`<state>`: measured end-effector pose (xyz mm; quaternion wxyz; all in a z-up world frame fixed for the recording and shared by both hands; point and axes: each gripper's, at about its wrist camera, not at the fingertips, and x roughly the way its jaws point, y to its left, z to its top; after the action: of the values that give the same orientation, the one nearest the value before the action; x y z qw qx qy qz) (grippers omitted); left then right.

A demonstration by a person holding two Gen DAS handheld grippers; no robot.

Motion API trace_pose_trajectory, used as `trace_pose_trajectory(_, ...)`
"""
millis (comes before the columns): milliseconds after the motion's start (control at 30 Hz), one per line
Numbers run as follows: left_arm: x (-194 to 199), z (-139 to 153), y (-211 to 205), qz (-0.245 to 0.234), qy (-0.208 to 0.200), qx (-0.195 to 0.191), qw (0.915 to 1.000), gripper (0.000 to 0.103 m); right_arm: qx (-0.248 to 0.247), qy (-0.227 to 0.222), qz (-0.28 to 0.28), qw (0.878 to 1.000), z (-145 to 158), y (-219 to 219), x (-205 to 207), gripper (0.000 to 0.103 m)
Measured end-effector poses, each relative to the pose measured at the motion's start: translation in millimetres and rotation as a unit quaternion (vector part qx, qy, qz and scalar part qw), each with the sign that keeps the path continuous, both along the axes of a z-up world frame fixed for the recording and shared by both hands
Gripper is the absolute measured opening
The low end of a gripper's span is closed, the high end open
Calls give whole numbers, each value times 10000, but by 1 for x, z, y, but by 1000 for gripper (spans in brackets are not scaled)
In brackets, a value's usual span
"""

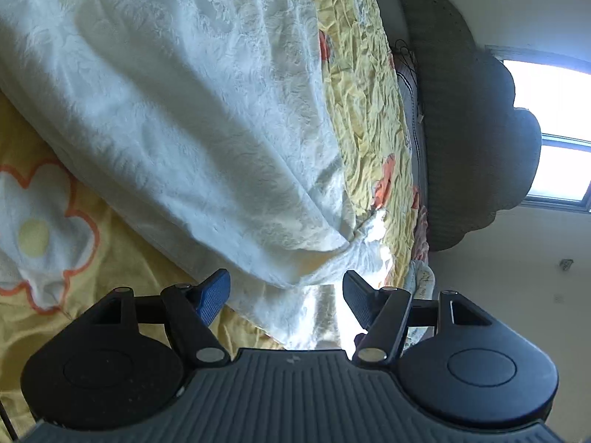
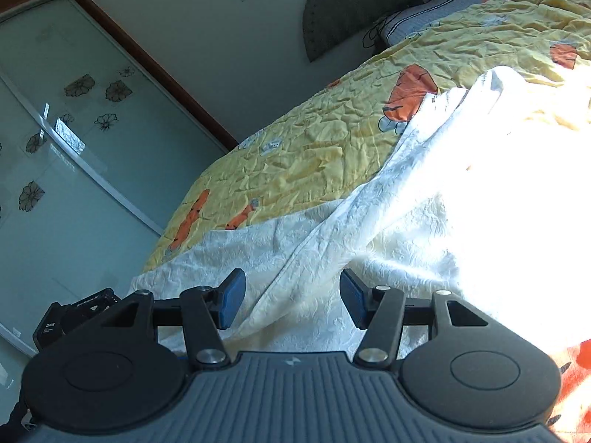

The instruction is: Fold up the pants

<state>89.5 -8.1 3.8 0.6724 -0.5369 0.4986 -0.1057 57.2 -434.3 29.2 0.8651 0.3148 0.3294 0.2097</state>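
White textured pants point(image 1: 177, 110) lie spread across a yellow flowered bedspread point(image 1: 365, 110). In the left wrist view my left gripper point(image 1: 286, 297) stands open, with a bunched end of the white cloth lying between its blue pads point(image 1: 214, 301) but not pinched. In the right wrist view the same pants point(image 2: 424, 221) run away to the right into bright sunlight. There my right gripper point(image 2: 291, 301) is open over a fold of the cloth, its pads apart from it.
A grey padded headboard point(image 1: 472, 118) and a bright window point(image 1: 554, 140) lie beyond the bed in the left view. A frosted wardrobe door point(image 2: 74, 129) with flower decals and a small black device point(image 2: 70, 319) are left of the bed's edge point(image 2: 177, 236) in the right view.
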Motion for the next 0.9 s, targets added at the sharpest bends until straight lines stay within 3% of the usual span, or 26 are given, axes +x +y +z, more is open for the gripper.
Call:
trace_pose_trajectory(133,6,-1,2,86,-127,372,9992,70,33,-58,50,10000,0,5,9,67)
trace_pose_trajectory(233,5,-13,5,112,141,255,9995,68,5,37,126,9999,-4,13,15,67)
trace_pose_trajectory(400,3,-17,6,30,88,336,9994,68,-84,103,74,9999,-6,12,23,67)
trace_pose_trajectory(500,9,-22,10,163,118,308,9993,58,-92,142,49,9998,-3,12,30,67)
trace_pose_trajectory(567,10,-17,9,198,23,619,9979,42,-112,79,82,9999,0,13,33,67)
trace_pose_trajectory(600,10,-15,8,194,-47,840,9963,14,-117,48,63,9999,1,13,35,67)
trace_pose_trajectory(633,10,-15,8,187,-82,1091,9938,3,-132,14,3,9999,2,12,37,67)
trace_pose_trajectory(800,-5,-17,4,97,-362,1454,9887,3,-683,-96,-685,9953,15,-20,78,67)
trace_pose_trajectory(900,-10,-17,-1,23,-546,1603,9856,3,-1191,292,-1164,9856,23,-41,133,69)
